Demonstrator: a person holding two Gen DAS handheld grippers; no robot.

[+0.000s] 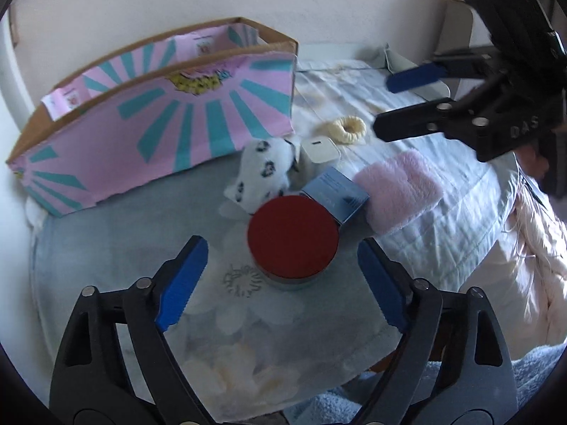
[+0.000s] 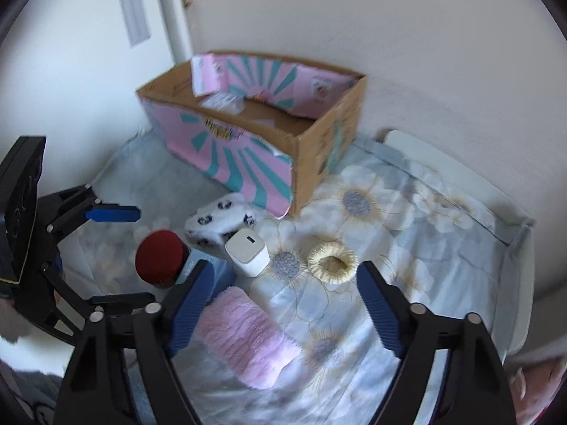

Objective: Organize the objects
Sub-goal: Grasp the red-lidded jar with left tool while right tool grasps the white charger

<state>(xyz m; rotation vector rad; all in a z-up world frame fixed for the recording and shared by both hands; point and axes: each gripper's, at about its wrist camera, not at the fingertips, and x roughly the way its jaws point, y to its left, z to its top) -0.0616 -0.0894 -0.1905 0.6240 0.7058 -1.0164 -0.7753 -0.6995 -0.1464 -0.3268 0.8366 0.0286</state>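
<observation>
On a flowered bedsheet lie a red-lidded round jar [image 1: 292, 238] [image 2: 161, 257], a blue box [image 1: 336, 192] [image 2: 209, 272], a spotted white plush [image 1: 263, 173] [image 2: 222, 219], a white charger cube [image 1: 320, 148] [image 2: 247, 250], a pink fluffy cloth [image 1: 398, 189] [image 2: 244, 340] and a cream scrunchie [image 1: 347, 129] [image 2: 332, 261]. A pink and teal cardboard box [image 1: 152, 134] [image 2: 255, 141] stands open by the wall. My left gripper [image 1: 281, 283] [image 2: 120, 255] is open, just short of the jar. My right gripper [image 2: 283, 308] [image 1: 400, 104] is open and empty above the pink cloth and scrunchie.
The wall runs behind the cardboard box. The bed's white frame [image 2: 460, 177] edges the far right. A pale pink quilt [image 1: 524, 265] lies bunched at the right and a blue towel [image 1: 542, 382] at the near edge.
</observation>
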